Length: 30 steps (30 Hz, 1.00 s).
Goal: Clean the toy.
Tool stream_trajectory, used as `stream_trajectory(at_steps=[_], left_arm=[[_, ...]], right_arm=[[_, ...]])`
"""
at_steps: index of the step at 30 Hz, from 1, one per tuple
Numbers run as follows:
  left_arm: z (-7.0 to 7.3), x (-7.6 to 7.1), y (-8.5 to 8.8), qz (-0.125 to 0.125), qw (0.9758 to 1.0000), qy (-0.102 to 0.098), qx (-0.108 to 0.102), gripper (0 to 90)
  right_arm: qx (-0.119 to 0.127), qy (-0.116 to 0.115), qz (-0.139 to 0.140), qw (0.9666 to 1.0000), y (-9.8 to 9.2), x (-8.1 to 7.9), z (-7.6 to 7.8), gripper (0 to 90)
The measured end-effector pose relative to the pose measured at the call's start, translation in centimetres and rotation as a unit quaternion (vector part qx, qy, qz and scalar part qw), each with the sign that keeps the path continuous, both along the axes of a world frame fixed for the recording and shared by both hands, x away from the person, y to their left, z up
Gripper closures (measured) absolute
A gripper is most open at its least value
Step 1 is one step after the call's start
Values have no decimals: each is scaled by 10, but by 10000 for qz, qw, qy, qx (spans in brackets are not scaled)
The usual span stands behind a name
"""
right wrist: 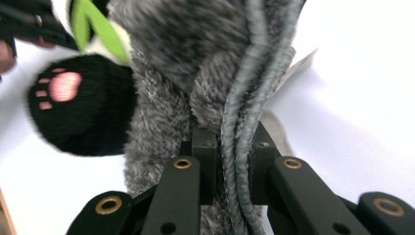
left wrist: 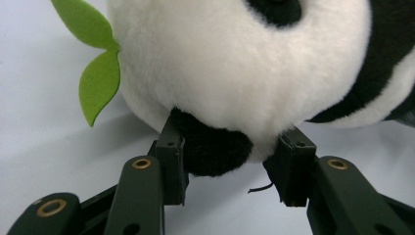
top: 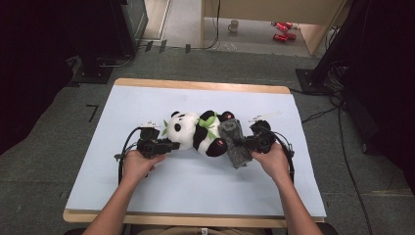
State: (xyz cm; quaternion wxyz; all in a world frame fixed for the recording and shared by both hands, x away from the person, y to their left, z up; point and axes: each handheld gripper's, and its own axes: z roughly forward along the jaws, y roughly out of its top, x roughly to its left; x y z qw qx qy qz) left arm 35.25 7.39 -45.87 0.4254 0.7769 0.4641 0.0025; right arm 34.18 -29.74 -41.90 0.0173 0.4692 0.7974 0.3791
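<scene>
Tongs on the left grip the panda by its black ear; right tongs pinch the grey sock's ribbed cuff. The panda lies mid-bench; dressing seems barely begun, its black paw beside the sock. Beyond, floor cables stay clear.

A pale blue sheet covers the table, whose wooden edge shows along the far side and the near corners. Beyond it lies grey carpet. On the lighter floor farther back stands a mug, with two red cans lying well to its right. Black cables trail over the carpet at the right.
</scene>
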Motion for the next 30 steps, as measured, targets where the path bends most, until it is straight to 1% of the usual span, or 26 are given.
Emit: stream_trajectory(at_steps=[2, 6, 7, 9, 10, 12, 14, 16, 17, 18, 19, 21, 23, 24, 25, 26, 28, 30], left_arm=[[2, -2, -2, -16, 10000, -21, 18, 569], [5, -5, -5, 53, 9999, 55, 69, 571], [6, -6, -5, 73, 9999, 51, 74, 571], [9, -9, -7, 90, 10000, 41, 6, 571], [10, -10, -7, 86, 10000, 29, -23, 571], [12, -13, -9, 113, 9999, 66, -72, 571], [13, -15, -10, 109, 9998, 143, -82, 570], [14, -17, -12, 81, 9998, 172, -85, 570], [14, -17, -12, 73, 9998, 165, -83, 570], [14, -18, -13, 83, 9998, 182, -101, 570], [14, -18, -13, 91, 9997, 186, -123, 569], [14, -19, -13, 93, 9998, 159, -118, 568], [13, -18, -12, 88, 9999, 97, -68, 565], [12, -18, -11, 89, 9999, 63, -50, 560], [11, -18, -11, 76, 10000, 15, -57, 552], [10, -18, -11, 43, 10000, -63, -21, 542], [9, -20, -11, -13, 9997, -216, 74, 506], [10, -21, -10, -86, 9993, -352, 88, 471]], right_arm=[[107, -160, -48, 9998, -4, -2, 12, 803], [347, -510, -42, 9981, -6, -10, 39, 803], [408, -596, -13, 9974, -5, -13, 46, 803], [494, -761, 106, 9958, 1, -18, 57, 803], [534, -807, 168, 9952, 5, -21, 61, 803], [624, -836, 294, 9941, 14, -25, 66, 803], [704, -773, 396, 9937, 25, -27, 66, 803], [745, -647, 592, 9934, 37, -28, 62, 803], [859, -528, 717, 9923, 44, -29, 59, 803], [916, -466, 815, 9914, 50, -29, 56, 803], [863, -442, 860, 9916, 56, -29, 53, 803], [566, -452, 907, 9932, 67, -30, 46, 804], [181, -480, 883, 9948, 75, -29, 37, 803], [-68, -536, 853, 9949, 77, -28, 32, 804], [-343, -606, 795, 9944, 78, -28, 28, 804], [-467, -654, 785, 9937, 79, -27, 25, 805], [-437, -679, 758, 9939, 78, -25, 22, 805], [-517, -806, 730, 9927, 76, -24, 22, 805]])
